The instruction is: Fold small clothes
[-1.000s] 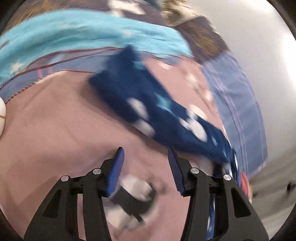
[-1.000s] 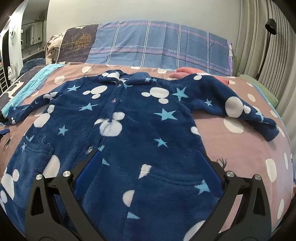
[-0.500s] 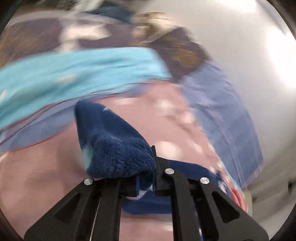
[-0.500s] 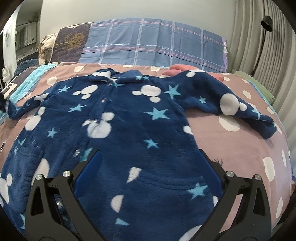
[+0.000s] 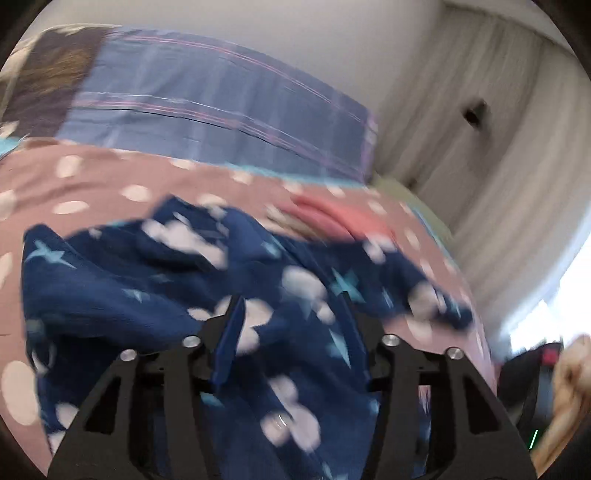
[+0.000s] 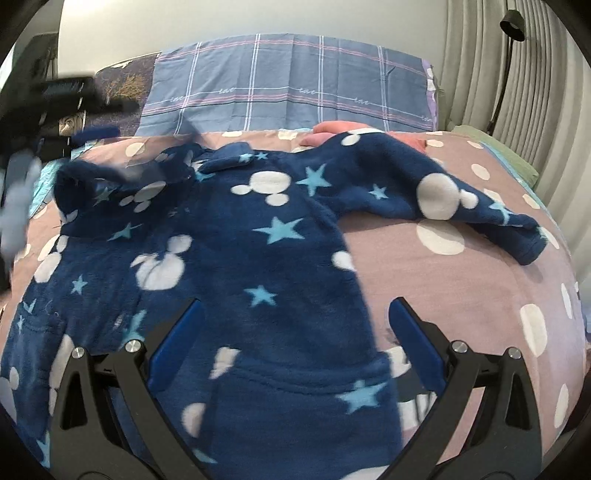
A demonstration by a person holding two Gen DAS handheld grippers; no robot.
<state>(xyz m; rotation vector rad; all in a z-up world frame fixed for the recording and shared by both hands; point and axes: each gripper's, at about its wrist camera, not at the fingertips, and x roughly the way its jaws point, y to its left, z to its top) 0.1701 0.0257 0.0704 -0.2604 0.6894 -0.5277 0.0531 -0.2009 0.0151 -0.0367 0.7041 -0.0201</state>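
Note:
A navy fleece garment [image 6: 258,236] with light-blue stars and white mouse-head spots lies face up on the pink dotted bedspread [image 6: 461,295]. Its left sleeve [image 6: 96,181] is doubled inward over the chest, while the right sleeve [image 6: 461,203] stretches out to the right. My left gripper [image 5: 295,332] hovers over the chest, its jaws opening with nothing pressed between them; the view is blurred. Its black frame [image 6: 62,92] shows smeared at the upper left of the right wrist view. My right gripper [image 6: 295,332] stands open above the garment's lower body, empty.
A blue plaid pillow [image 6: 288,92] and a dark patterned pillow [image 6: 122,81] stand at the bed's head. A coral cloth [image 6: 332,127] lies behind the collar, a green cloth [image 6: 495,147] at the far right. Curtains [image 6: 517,74] and a black lamp [image 6: 513,22] flank the right side.
The left gripper closed on the left sleeve's cuff, carried it up and across onto the chest, then its jaws came apart and the sleeve dropped free. The right gripper drifted slightly.

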